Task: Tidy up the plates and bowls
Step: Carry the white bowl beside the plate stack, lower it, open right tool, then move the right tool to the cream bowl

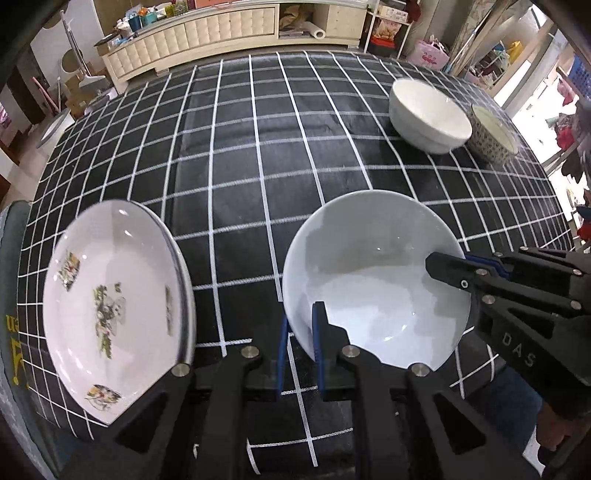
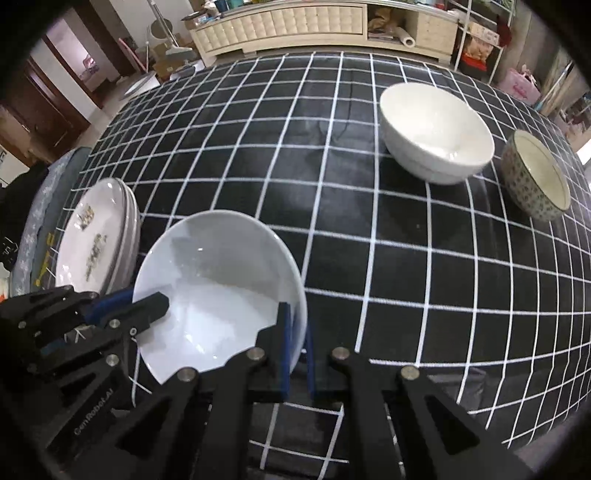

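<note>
A plain white bowl (image 1: 373,280) sits near the table's front edge; it also shows in the right wrist view (image 2: 218,284). My left gripper (image 1: 299,325) is shut on its left rim, one finger inside and one outside. My right gripper (image 2: 297,328) is shut on its right rim in the same way. A stack of flower-printed white plates (image 1: 114,306) lies to the left; it also shows in the right wrist view (image 2: 96,236). A second white bowl (image 2: 436,133) and a patterned bowl (image 2: 535,177) stand at the far right.
The table carries a black cloth with a white grid (image 1: 240,166). A grey cushioned seat (image 2: 40,206) adjoins the left edge. A cream cabinet (image 2: 295,26) and cluttered shelves stand beyond the far edge.
</note>
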### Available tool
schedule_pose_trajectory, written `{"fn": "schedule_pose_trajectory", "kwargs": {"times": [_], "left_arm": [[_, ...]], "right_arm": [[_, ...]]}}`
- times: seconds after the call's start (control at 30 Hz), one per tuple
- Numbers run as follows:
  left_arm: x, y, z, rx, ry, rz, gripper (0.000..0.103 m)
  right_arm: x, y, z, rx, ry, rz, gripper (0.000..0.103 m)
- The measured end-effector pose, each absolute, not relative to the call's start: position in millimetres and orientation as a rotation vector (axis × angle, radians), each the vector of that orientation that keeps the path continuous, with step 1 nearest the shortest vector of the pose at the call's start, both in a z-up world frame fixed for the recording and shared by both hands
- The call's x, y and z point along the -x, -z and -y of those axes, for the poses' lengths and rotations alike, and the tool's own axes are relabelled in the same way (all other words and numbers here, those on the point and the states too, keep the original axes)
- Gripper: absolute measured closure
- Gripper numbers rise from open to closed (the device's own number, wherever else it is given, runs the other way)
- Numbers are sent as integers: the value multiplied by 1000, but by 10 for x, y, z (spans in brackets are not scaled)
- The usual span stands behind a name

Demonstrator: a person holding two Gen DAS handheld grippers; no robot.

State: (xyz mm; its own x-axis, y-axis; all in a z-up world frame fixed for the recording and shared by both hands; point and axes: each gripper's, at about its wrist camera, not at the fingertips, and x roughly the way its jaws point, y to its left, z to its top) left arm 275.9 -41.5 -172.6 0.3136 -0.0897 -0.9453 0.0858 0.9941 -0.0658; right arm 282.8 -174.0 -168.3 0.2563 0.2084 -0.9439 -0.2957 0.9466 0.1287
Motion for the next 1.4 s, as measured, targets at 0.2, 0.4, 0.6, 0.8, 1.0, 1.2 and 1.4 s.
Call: {"fn": "schedule_pose_trajectory", "kwargs": {"times": [0.2,0.4,0.6,0.8,1.0,1.2,1.4], "left_arm": [[-2772,1815,436,3,125,-1247,92],[-2769,1791,422,-3,148,-1247,92],[-2738,1763,434,-14,148,-1244,88],[-2716,1536,312,-10,112,-1190,83],[-2808,1203,372,-40,125,-1128,73],[-3104,874,636,-89,175,-1111,63],[-3462,669,919,-167,204,-1068,60]], "right_arm": [[-2816,1748,1712,107,-309,-1262,93],[-2764,1786,1716,98,-293,-1264,93],[-2749,1798,1729,70,-291,-1270,93],[-2748,1619,1806,49,-289,-1238,90],[-2814,1384,1935,45,-269,-1201,90],[-3018,1078,2143,43,-243,-1137,43],[-3281,862,2340,37,-219,-1100,43]]}}
